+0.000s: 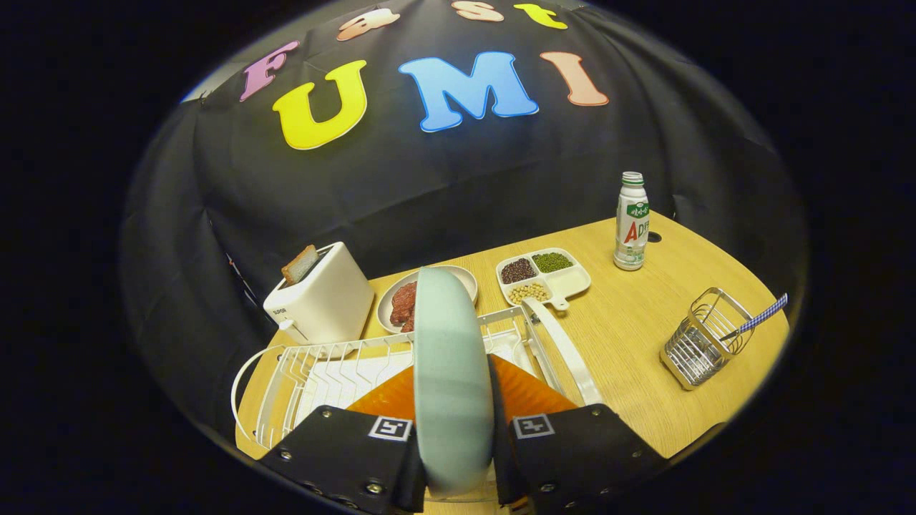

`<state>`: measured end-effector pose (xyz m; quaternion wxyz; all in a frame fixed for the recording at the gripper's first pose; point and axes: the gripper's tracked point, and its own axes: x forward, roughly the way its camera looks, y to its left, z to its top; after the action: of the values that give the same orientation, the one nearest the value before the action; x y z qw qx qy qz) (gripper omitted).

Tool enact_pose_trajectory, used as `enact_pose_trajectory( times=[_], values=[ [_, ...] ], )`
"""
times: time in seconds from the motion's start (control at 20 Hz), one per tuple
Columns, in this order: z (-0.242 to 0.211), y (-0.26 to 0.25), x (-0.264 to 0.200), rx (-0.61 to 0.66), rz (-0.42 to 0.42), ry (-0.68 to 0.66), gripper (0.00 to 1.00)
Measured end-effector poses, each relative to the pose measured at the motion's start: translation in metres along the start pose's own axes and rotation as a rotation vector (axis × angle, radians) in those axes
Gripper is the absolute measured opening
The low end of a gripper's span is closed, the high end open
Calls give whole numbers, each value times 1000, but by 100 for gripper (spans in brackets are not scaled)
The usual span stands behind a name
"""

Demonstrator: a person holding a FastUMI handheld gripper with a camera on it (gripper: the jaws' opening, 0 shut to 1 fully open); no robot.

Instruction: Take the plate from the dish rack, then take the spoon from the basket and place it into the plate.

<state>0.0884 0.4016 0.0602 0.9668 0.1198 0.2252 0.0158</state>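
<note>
A pale green plate [449, 372] stands on edge between my two fingers, over the white wire dish rack [315, 372]. My gripper [455, 447] is shut on the plate's rim, one finger pressing on each face. Whether the plate's lower edge touches the rack is hidden. Far off to the right of the fingers, a wire basket [705, 340] sits on the wooden table, with a spoon [760, 318] with a blue checked handle leaning out of it.
Beyond the rack stand a white toaster [318, 304] holding a slice of bread, a plate of red food [404, 304] and a divided tray of beans [542, 275]. A milk bottle [632, 222] stands at the back right. Bare table [615, 336] lies between rack and basket.
</note>
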Motion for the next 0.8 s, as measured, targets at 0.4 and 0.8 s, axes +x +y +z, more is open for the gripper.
enact_pose_trajectory(
  times=[0.4, 0.8],
  values=[
    [6, -12, -8, -115, -183, 33, 28],
    [49, 7, -37, -365, -368, -40, 28]
  ],
)
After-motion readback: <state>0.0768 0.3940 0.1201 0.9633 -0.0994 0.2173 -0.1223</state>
